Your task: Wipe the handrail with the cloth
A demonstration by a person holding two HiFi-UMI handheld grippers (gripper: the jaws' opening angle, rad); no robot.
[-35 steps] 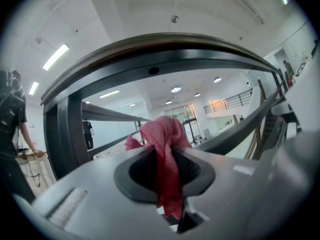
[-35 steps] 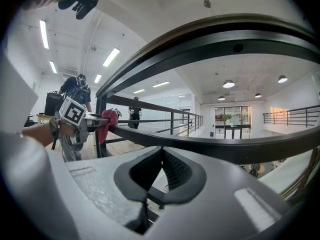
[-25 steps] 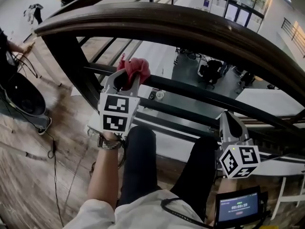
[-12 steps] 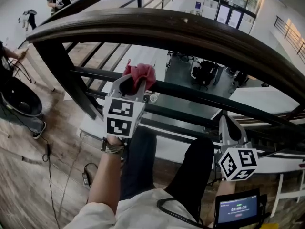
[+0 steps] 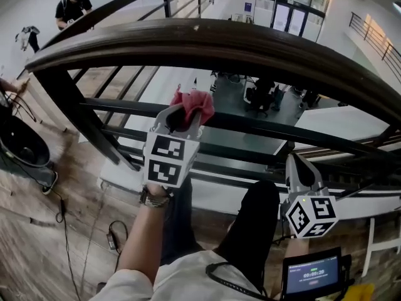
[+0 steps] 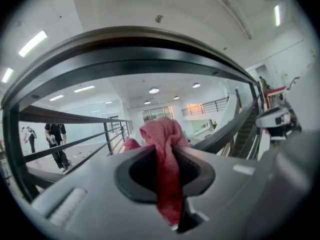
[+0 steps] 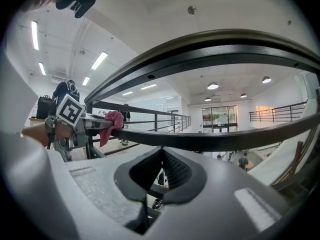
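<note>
A: Where does the cloth point(image 5: 195, 101) lie?
B: Pinched in the closed left gripper point(image 5: 183, 116), just below the handrail point(image 5: 250, 46); rail's long axis runs crosswise overhead; right gripper point(image 5: 296, 162) closed, empty, farther below

Handrail point(image 5: 250, 46) arching across above, left hand-held gripper point(image 5: 183, 115) beneath it at the left, cloth point(image 5: 195, 102) pinched in its jaws close by a lower rail point(image 5: 282, 127), right hand-held gripper point(image 5: 294, 162) lower at the right, a person point(image 5: 70, 5) far behind left.

One cloth point(image 5: 194, 102), one handrail point(image 5: 250, 46), two tongs point(image 5: 182, 116) point(image 5: 296, 163).
</note>
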